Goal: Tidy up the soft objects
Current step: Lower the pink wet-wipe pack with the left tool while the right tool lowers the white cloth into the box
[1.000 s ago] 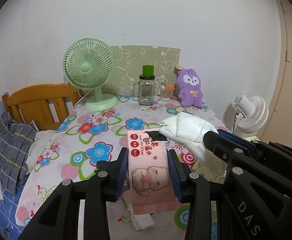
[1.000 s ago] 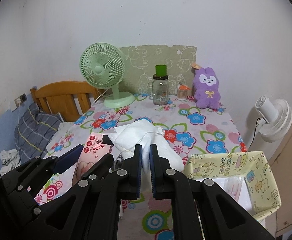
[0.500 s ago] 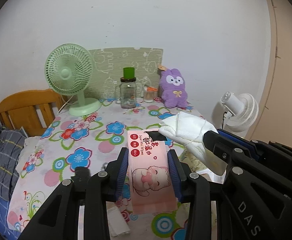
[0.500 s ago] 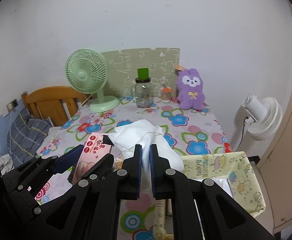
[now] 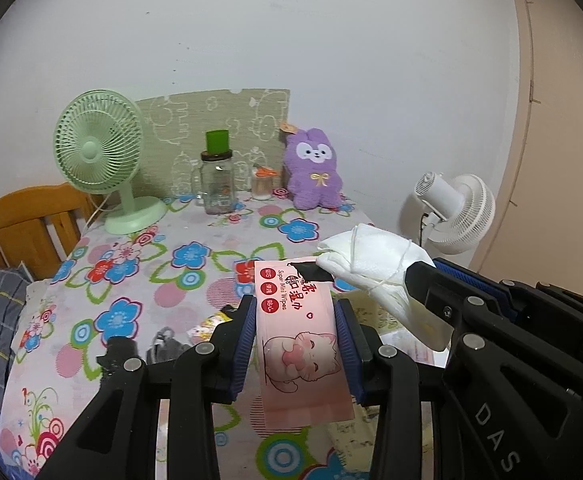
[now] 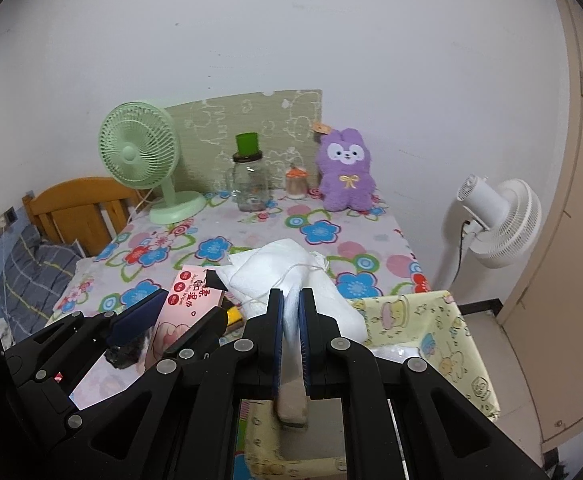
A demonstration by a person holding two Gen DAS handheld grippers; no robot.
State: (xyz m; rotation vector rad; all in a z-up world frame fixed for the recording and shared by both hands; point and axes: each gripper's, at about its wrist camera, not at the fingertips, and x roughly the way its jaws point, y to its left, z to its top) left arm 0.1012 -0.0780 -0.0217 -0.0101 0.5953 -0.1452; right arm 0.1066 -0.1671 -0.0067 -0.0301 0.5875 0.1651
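My left gripper point(image 5: 295, 308) is shut on a pink wet-wipes pack point(image 5: 303, 360) printed with a cartoon cat, held flat above the floral tablecloth point(image 5: 131, 264). Right beside it, my right gripper point(image 6: 290, 300) is shut on a white cloth bundle point(image 6: 275, 268) tied with thin string. The bundle point(image 5: 375, 256) rests against the far end of the pack point(image 6: 189, 292). A yellow cartoon-print fabric bin point(image 6: 423, 320) sits below and to the right of the right gripper, at the table's near right corner. A purple plush rabbit point(image 6: 345, 172) stands at the back of the table.
At the back stand a green desk fan point(image 5: 99, 148), a glass jar with a green cap point(image 5: 215, 184) and a small cup point(image 5: 262, 184). A white floor fan point(image 6: 495, 220) is right of the table. A wooden headboard point(image 5: 23, 220) and bedding are on the left. Small items point(image 5: 207, 326) lie under the left gripper.
Both grippers have moved to the right together with their loads. The table's back objects slid left in view, and the yellow bin now lies partly under the right gripper.
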